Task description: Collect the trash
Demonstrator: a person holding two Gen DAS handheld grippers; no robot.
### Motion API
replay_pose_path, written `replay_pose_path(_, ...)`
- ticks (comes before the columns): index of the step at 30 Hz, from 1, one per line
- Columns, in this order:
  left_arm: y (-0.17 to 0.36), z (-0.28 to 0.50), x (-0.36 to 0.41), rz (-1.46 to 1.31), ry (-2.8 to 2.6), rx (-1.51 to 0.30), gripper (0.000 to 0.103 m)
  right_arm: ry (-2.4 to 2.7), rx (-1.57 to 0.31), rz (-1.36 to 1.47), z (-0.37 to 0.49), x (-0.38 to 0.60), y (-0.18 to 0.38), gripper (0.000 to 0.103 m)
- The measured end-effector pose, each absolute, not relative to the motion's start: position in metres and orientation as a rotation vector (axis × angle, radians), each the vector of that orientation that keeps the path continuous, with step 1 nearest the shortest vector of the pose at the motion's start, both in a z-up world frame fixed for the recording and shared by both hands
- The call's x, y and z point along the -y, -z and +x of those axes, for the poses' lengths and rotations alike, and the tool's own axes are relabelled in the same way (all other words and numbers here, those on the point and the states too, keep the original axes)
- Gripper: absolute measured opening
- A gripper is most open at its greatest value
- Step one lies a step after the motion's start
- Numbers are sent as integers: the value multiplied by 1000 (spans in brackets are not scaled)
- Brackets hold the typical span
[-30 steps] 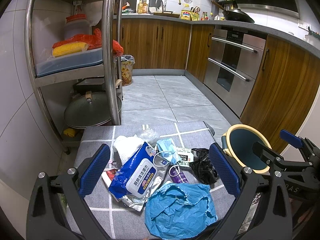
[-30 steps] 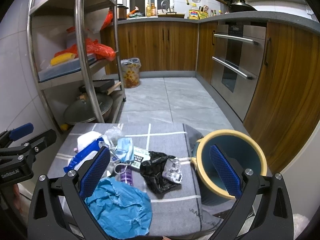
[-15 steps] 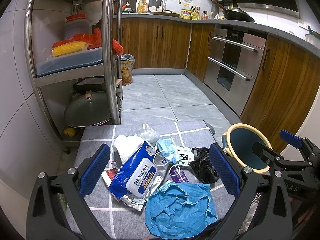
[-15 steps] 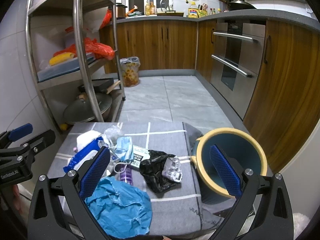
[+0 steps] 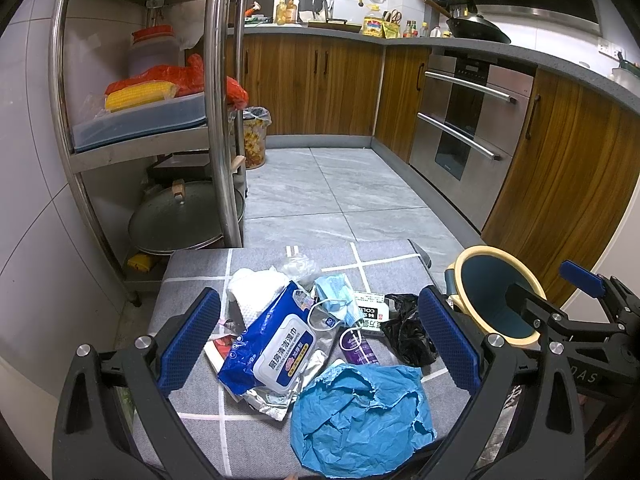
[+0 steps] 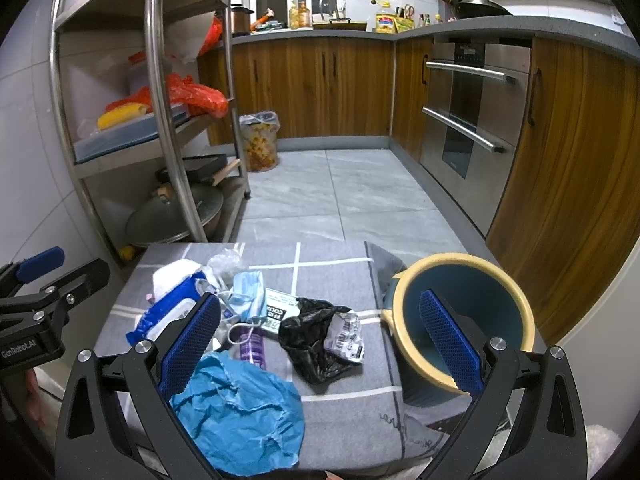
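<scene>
Blue-padded fingers (image 5: 188,340) of the left gripper (image 5: 318,340) are spreading wide and empty over a grey cloth-covered table (image 5: 384,258), while the right gripper (image 6: 320,340), equally wide and holding nothing, is hovering just right of it. Trash is lying heaped between them: a crumpled blue paper (image 5: 360,416) nearest, a blue wet-wipes pack (image 5: 272,348) at left, a face mask (image 5: 336,298) farther back, a purple tube (image 6: 252,346) and a black plastic bag (image 6: 310,336) toward the right. At the table's right edge, a yellow-rimmed blue bin (image 6: 460,268) is standing open beside the black bag.
</scene>
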State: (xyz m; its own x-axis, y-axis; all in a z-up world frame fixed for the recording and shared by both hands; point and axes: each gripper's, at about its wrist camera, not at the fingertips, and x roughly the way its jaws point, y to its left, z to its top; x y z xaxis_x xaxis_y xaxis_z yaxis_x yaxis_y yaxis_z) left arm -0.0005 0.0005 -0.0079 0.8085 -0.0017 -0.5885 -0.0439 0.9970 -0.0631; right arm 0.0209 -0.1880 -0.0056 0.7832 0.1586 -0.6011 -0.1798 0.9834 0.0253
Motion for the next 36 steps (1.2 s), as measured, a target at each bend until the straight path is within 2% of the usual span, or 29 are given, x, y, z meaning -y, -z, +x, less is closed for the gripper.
replay_pose_path(12,12,-1,-7,-94,-4,-629,98,-141,-673,-44,25,192,19,99)
replay_pose_path(20,22,20,-13,-113,-1,-720,98,-150,-836,57,43,204,42,99)
replay_pose_path(28,24,54,-35,-162,-21,-741,97,-248,-751,-2,78,193,10,99)
replay_pose_path(36,44,93,-61,-153,-97,-819,96,-219,-912,127,127,197,39,96)
